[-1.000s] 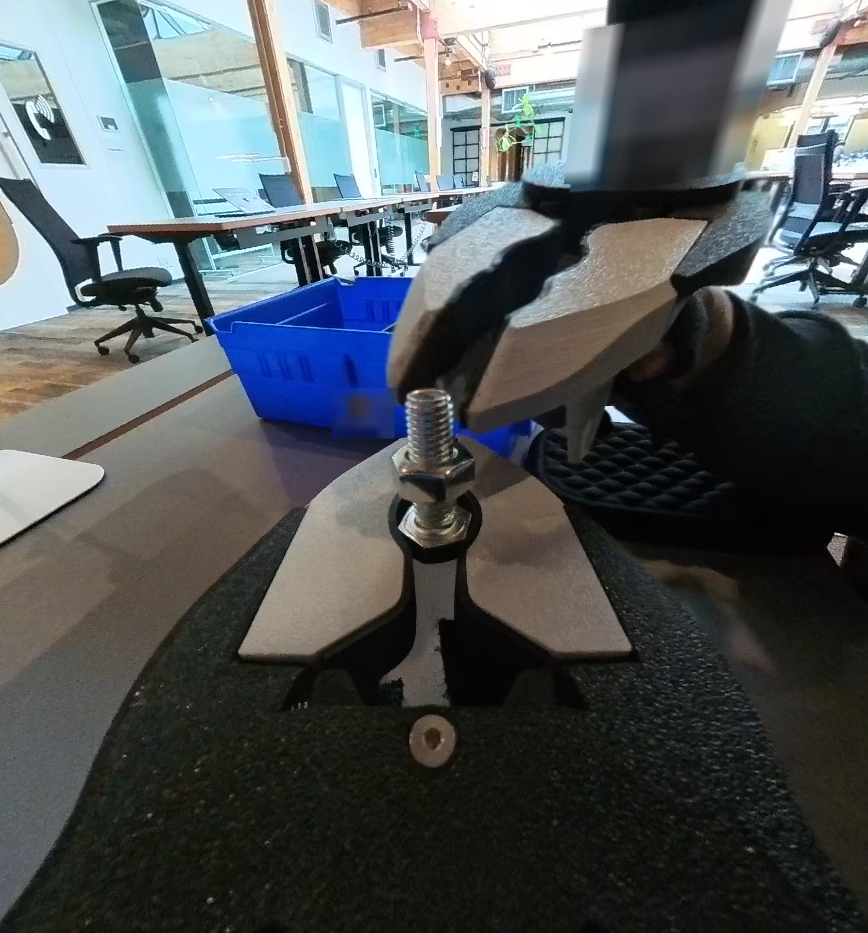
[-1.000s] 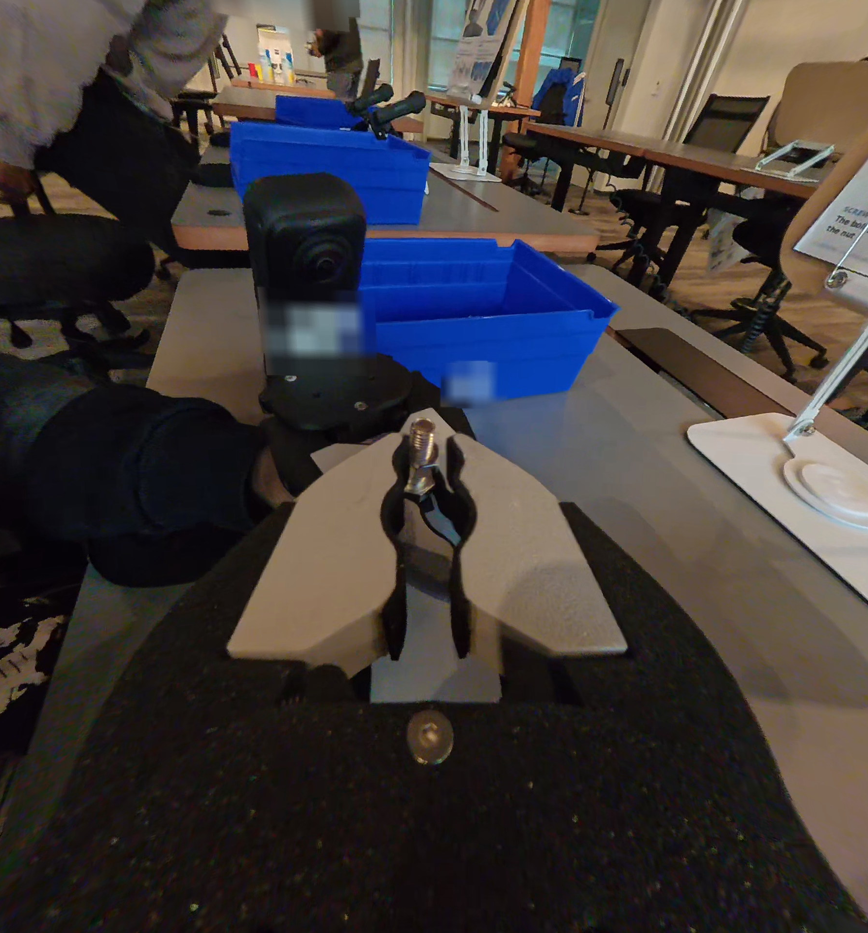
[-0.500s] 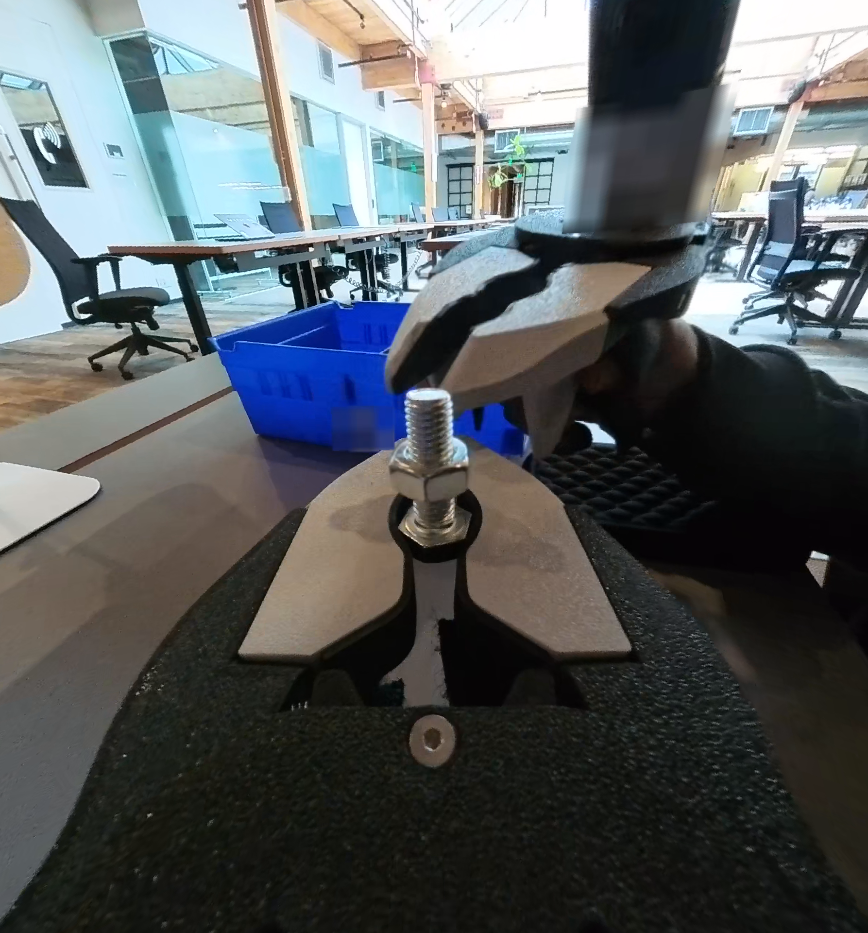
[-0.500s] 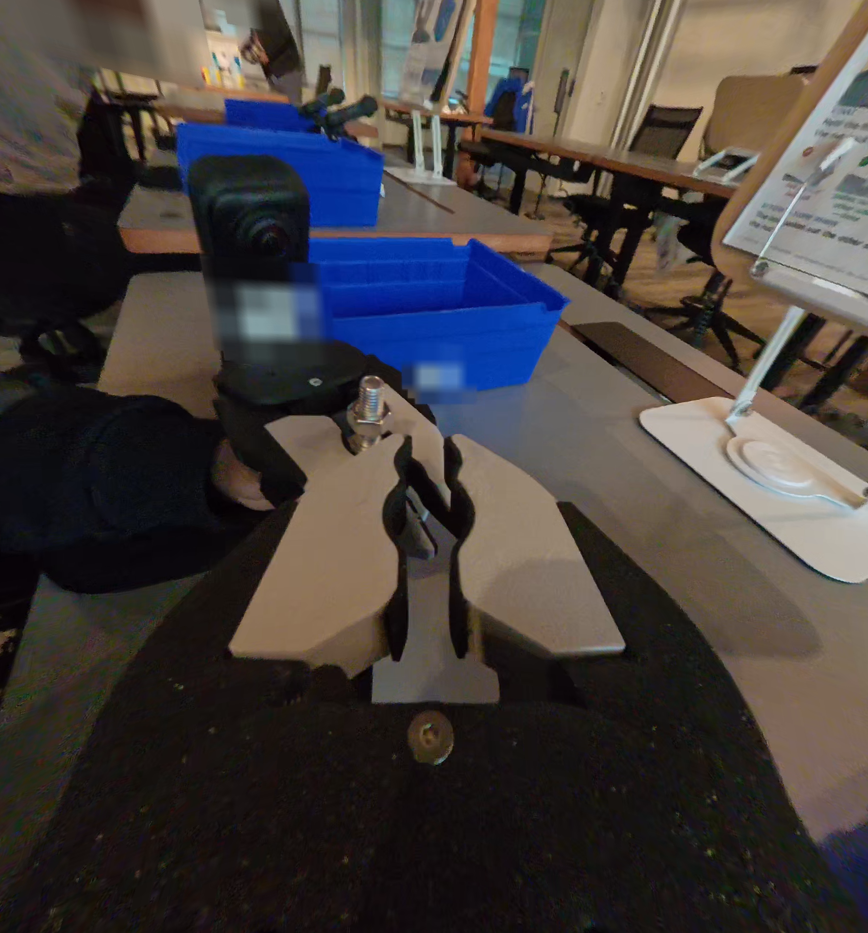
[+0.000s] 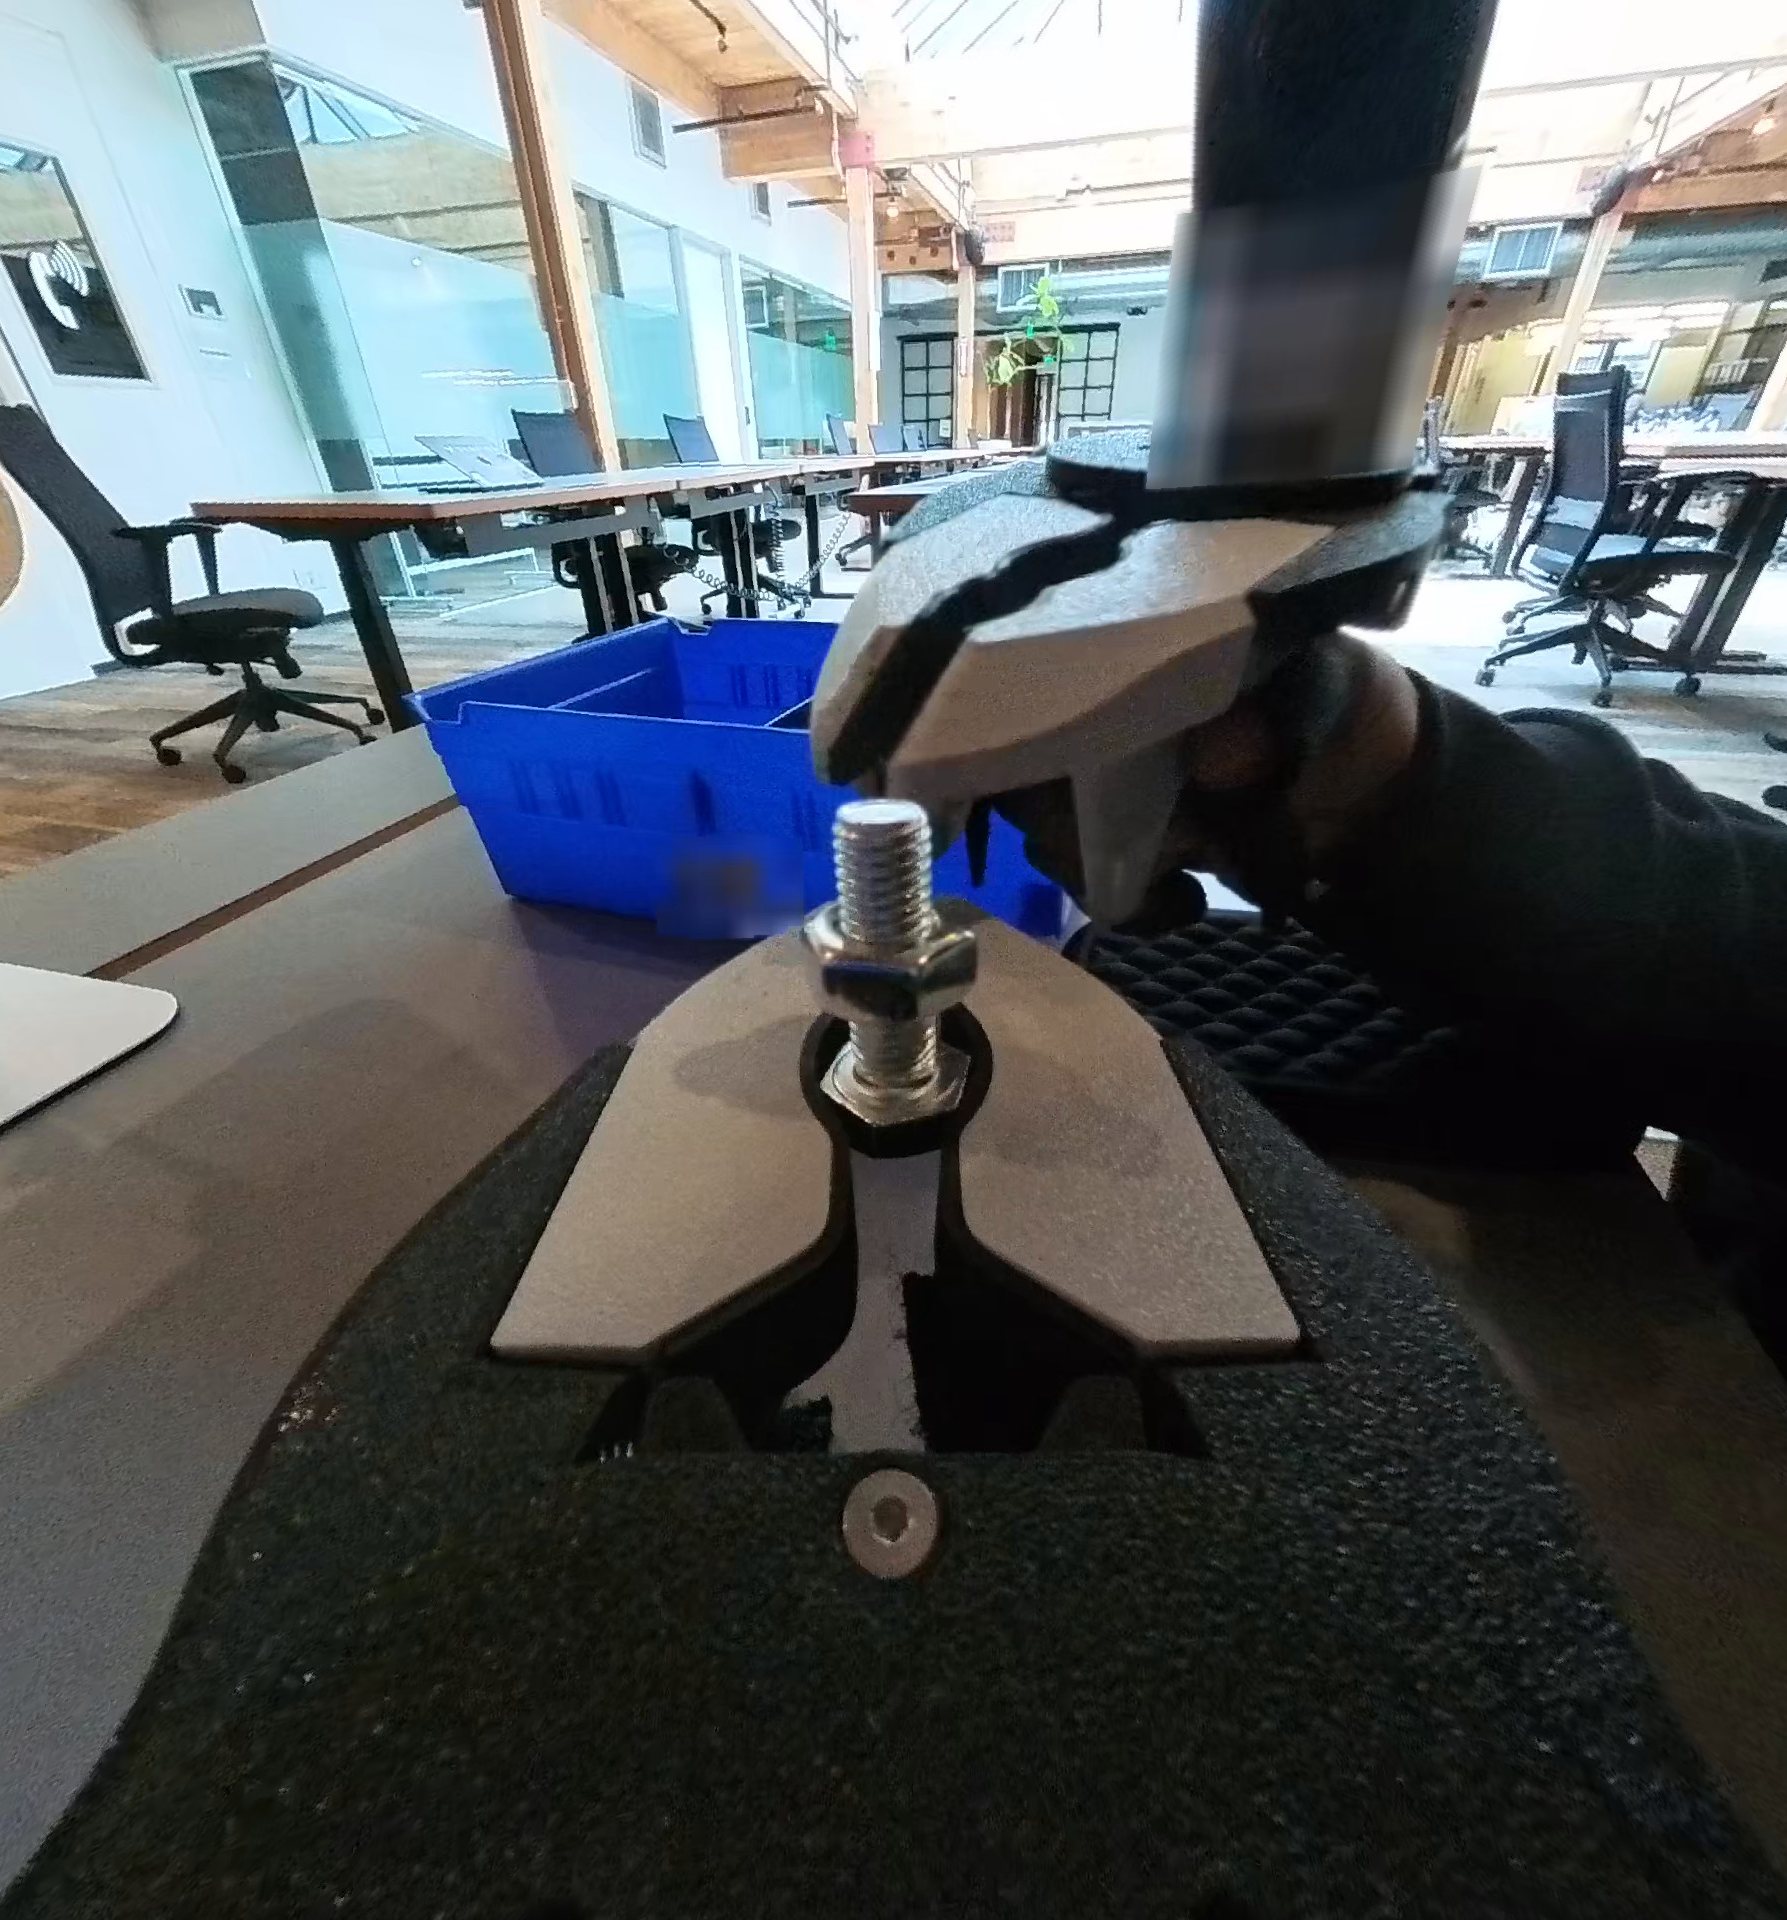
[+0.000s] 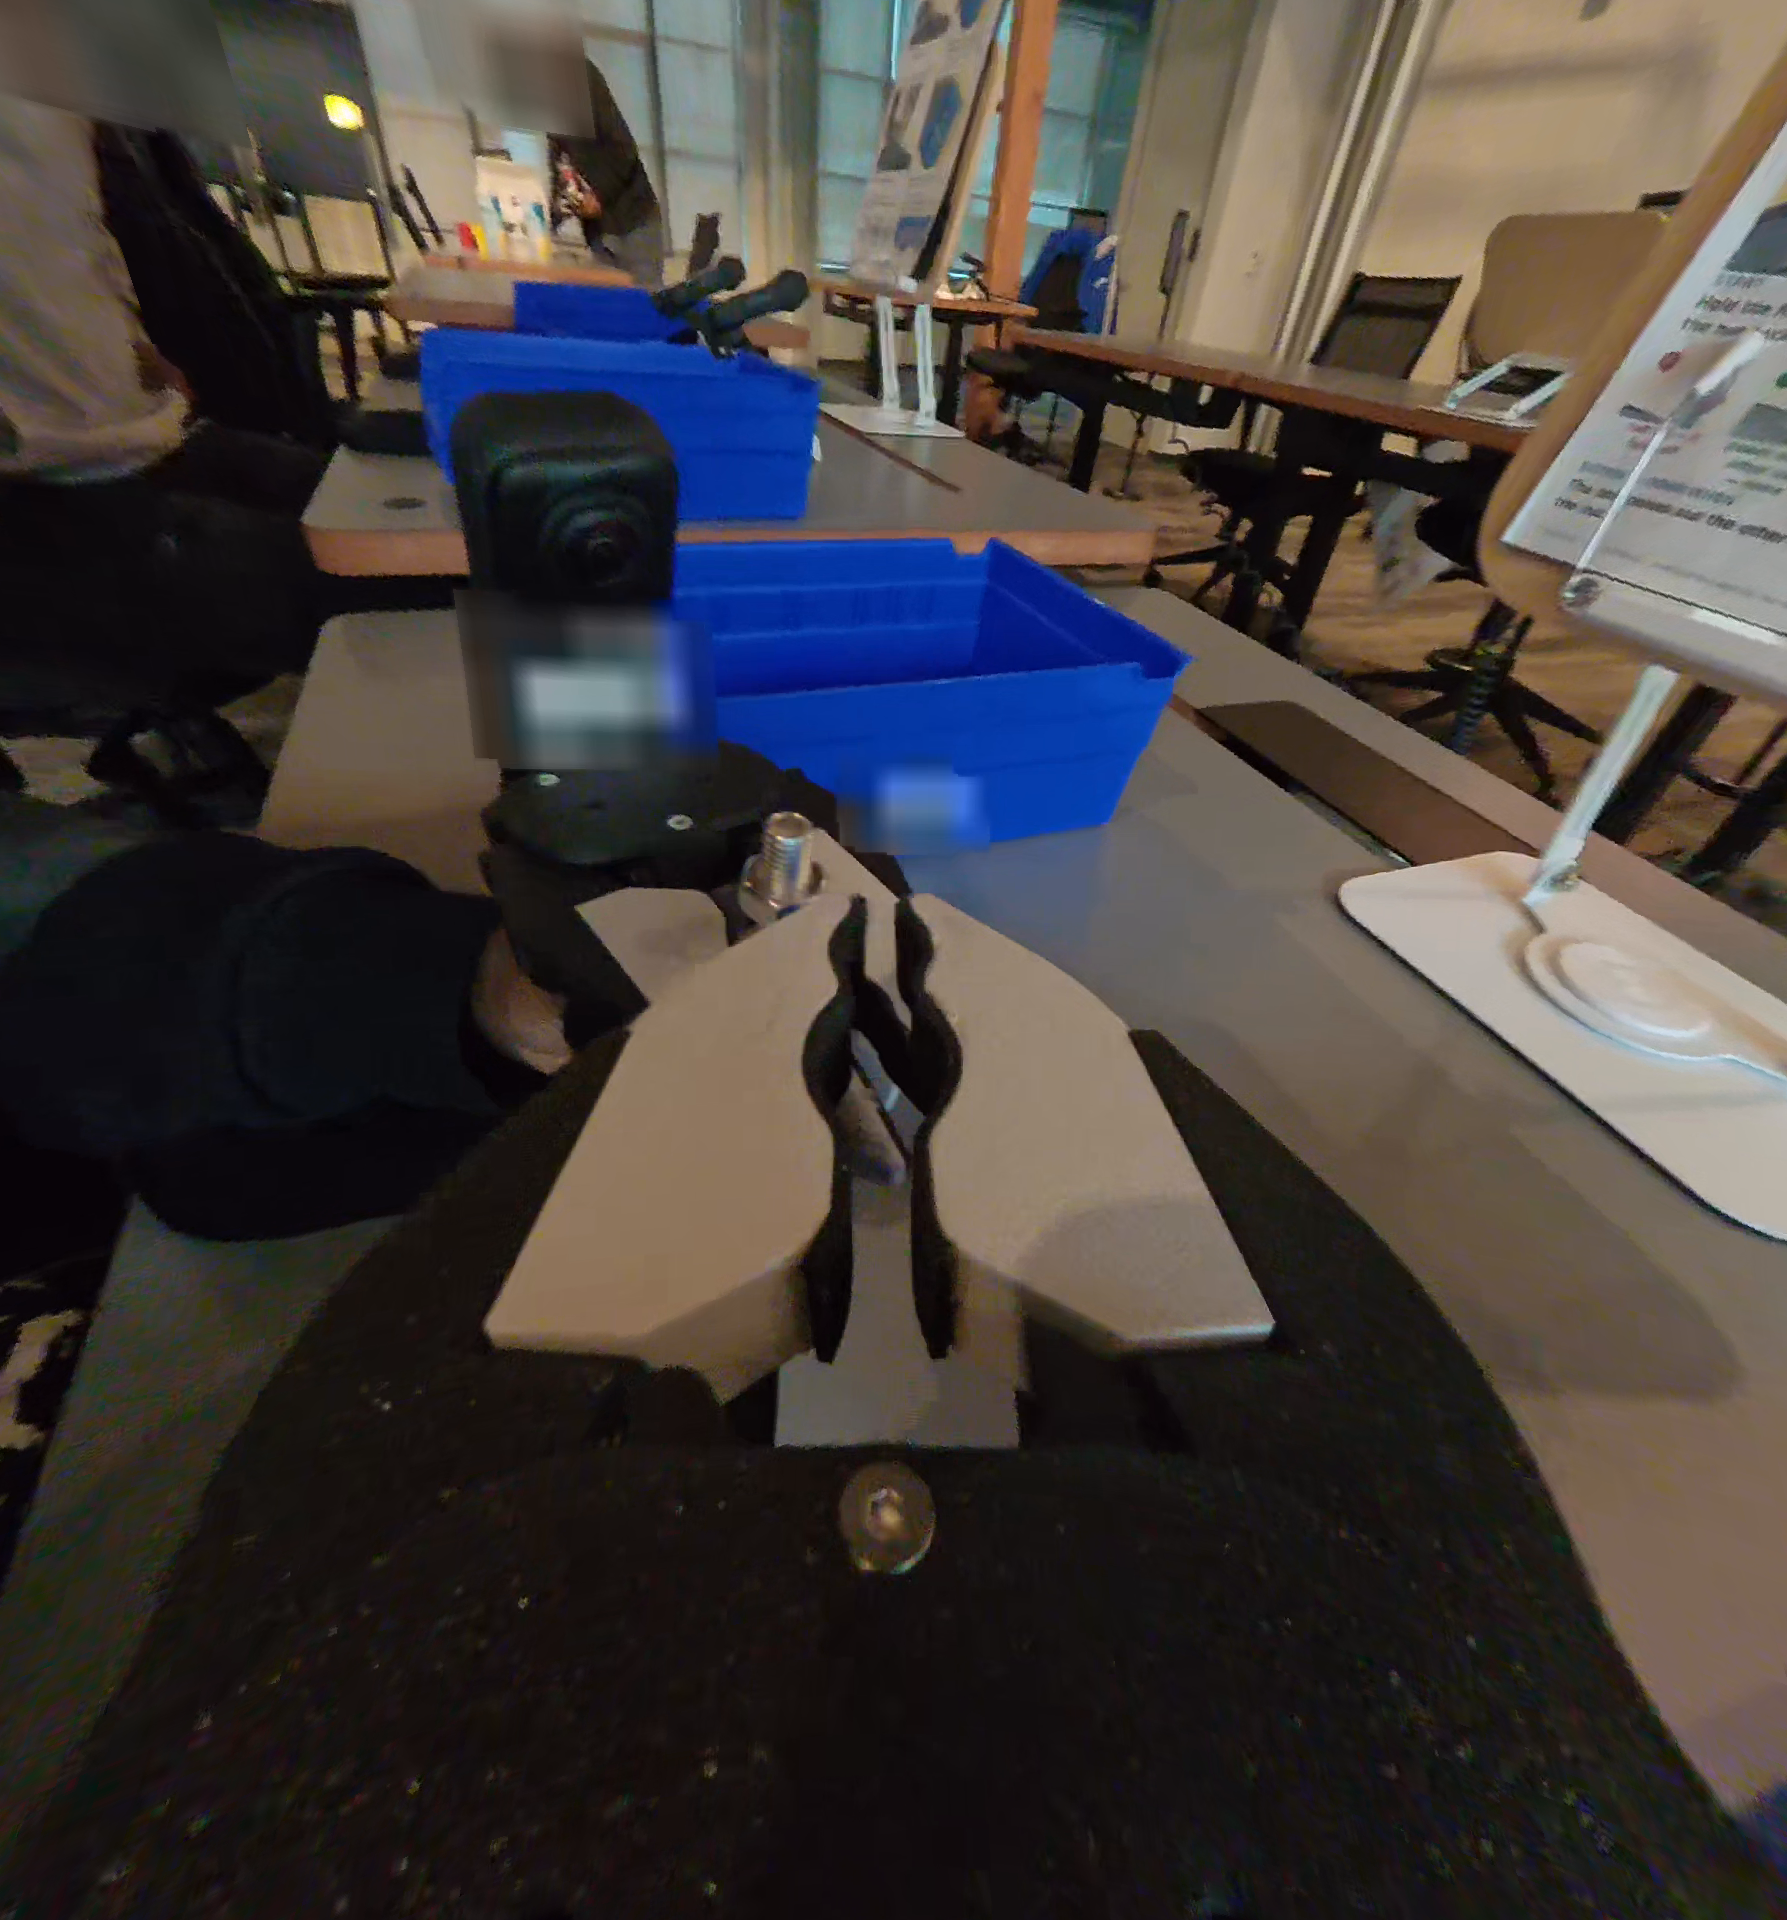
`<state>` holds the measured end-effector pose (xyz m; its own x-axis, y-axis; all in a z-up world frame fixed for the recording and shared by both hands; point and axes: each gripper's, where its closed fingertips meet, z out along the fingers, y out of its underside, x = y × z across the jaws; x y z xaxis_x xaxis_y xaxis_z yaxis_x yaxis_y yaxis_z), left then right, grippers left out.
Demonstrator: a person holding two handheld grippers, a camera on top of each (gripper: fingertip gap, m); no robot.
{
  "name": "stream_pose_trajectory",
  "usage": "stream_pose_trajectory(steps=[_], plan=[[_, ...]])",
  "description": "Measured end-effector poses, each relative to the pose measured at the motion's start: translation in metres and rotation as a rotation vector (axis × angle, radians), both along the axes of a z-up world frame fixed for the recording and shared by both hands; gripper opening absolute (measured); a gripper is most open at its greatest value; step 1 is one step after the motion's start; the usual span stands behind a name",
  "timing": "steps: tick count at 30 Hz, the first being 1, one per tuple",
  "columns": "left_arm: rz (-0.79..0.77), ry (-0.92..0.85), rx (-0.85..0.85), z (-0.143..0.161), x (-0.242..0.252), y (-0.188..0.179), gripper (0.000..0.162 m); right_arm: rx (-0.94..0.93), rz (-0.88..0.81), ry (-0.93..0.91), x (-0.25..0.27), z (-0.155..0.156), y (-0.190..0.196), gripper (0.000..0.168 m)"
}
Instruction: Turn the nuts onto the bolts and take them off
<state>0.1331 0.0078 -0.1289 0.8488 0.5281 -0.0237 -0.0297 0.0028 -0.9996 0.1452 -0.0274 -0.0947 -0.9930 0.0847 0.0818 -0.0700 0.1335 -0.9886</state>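
Observation:
My left gripper [image 5: 894,1039] is shut on the head of a silver bolt [image 5: 881,862] and holds it upright above the grey table. A hex nut [image 5: 891,961] sits on the thread, a little above the head. My right gripper [image 6: 878,920] is shut and empty. In the left wrist view the right gripper [image 5: 873,753] hangs just above and to the right of the bolt's tip, apart from it. In the right wrist view the bolt [image 6: 785,842] and nut [image 6: 777,894] stand just left of my right fingertips, held by the left gripper [image 6: 660,935].
A blue bin [image 5: 640,790] stands on the table behind the bolt; it also shows in the right wrist view [image 6: 930,707]. A white stand base [image 6: 1595,1039] with a sign board is to the right. A black mesh mat [image 5: 1263,1008] lies under a dark sleeve [image 5: 1543,935]. Across from one pair of fingers to the other is roughly 5 cm.
My right gripper has come off the bolt and nut and drawn back, up and to the side. The nut stays on the thread. My left gripper keeps holding the bolt.

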Motion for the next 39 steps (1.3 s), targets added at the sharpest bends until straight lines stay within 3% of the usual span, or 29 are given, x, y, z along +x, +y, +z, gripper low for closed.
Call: stream_pose_trajectory(steps=[3,8,11,13,21,24,26,29,34,37,39], plan=[[-0.005,0.0,-0.009,-0.001,0.0,0.001,0.012,0.037,0.034,0.021,0.009,-0.005,-0.01,0.019],[-0.002,0.001,-0.012,-0.002,0.0,0.001,0.012,0.064,0.044,0.037,0.012,-0.009,-0.014,0.026],[-0.005,0.002,0.005,0.001,0.001,0.0,0.011,0.042,-0.028,0.045,-0.002,-0.006,-0.003,0.008],[-0.003,-0.003,0.001,0.0,0.0,0.0,0.012,0.016,-0.017,0.018,-0.002,-0.002,0.001,0.007],[-0.006,-0.001,-0.011,-0.001,0.0,0.001,0.012,0.063,0.069,0.017,0.019,-0.009,-0.018,0.033],[-0.008,0.0,-0.009,-0.001,0.001,0.002,0.012,0.072,0.031,0.033,0.01,-0.01,-0.013,0.03],[-0.009,-0.004,0.011,0.001,0.0,0.0,0.012,0.058,-0.002,0.023,0.002,-0.009,-0.004,0.0],[-0.008,-0.005,0.005,0.0,0.001,0.0,0.012,0.026,0.018,0.009,0.004,-0.004,-0.001,0.0],[-0.01,-0.003,-0.012,-0.002,0.001,0.001,0.011,0.069,0.079,0.015,0.018,-0.011,-0.015,0.028],[-0.013,-0.004,-0.009,-0.001,0.001,0.002,0.012,0.075,0.054,0.026,0.012,-0.012,-0.012,0.022],[-0.014,-0.003,-0.001,0.0,0.001,0.001,0.012,0.045,0.02,0.024,0.004,-0.008,-0.004,0.0]])
